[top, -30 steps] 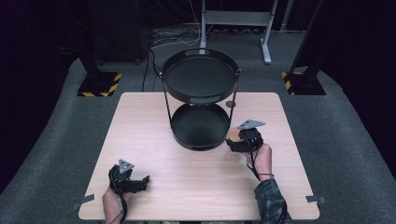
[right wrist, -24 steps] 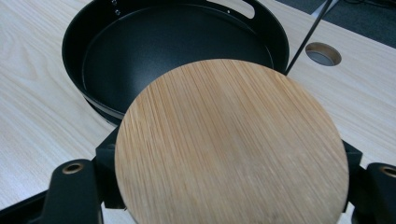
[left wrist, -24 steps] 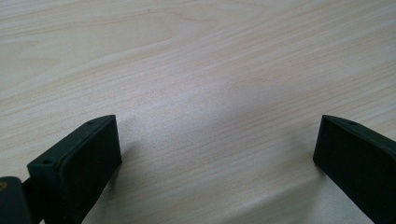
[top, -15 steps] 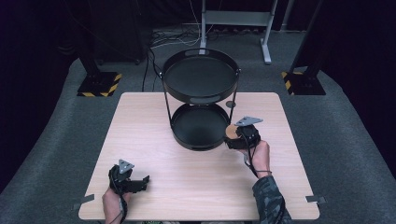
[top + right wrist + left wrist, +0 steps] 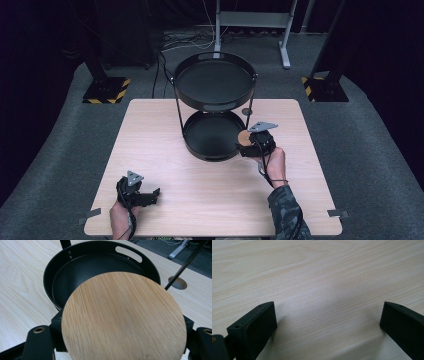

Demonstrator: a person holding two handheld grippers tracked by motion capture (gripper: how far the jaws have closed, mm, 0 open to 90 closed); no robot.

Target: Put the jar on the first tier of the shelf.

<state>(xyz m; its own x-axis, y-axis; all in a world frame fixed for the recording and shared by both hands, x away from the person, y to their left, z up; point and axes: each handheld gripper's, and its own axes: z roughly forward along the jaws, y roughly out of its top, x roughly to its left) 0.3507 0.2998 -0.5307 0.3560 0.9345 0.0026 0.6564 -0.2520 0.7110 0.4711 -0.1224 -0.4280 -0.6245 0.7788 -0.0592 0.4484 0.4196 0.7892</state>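
- Wooden disc (image 5: 123,320): round, flat, light bamboo grain; gripped at its edges by right gripper (image 5: 248,145), jaws closed against opposite sides of the rim.
- Held flat-face-up, slightly tilted, at the right rim of the lower tray (image 5: 192,132); far edge of disc overlapping the tray's near wall in the right gripper view, black tray floor (image 5: 82,272) lying just beyond and below.
- Key relation: tray opening straight ahead of the jaws, along the gripper's pointing line; disc already half over the rim, apart from the floor. No long axis to speak of, being a circle; grain running diagonally, away from the camera.
- Thin black upright (image 5: 185,265) of the two-tier stand just to the right of the disc in the right gripper view; near, not touching. Likely the thing to avoid on the way in.
- Upper tray (image 5: 215,80) overhead of the lower one; low, flat entry judged necessary.
- Right hand (image 5: 272,162) nearer by far: forearm angled in from bottom right, wrist level, gripper aimed left and forward at the stand.
- Left gripper (image 5: 142,192) well apart, low at the near left of the table (image 5: 150,130); jaws spread wide over bare wood, grasping nothing, idle.
- Judged next: short push forward, then lower and release.
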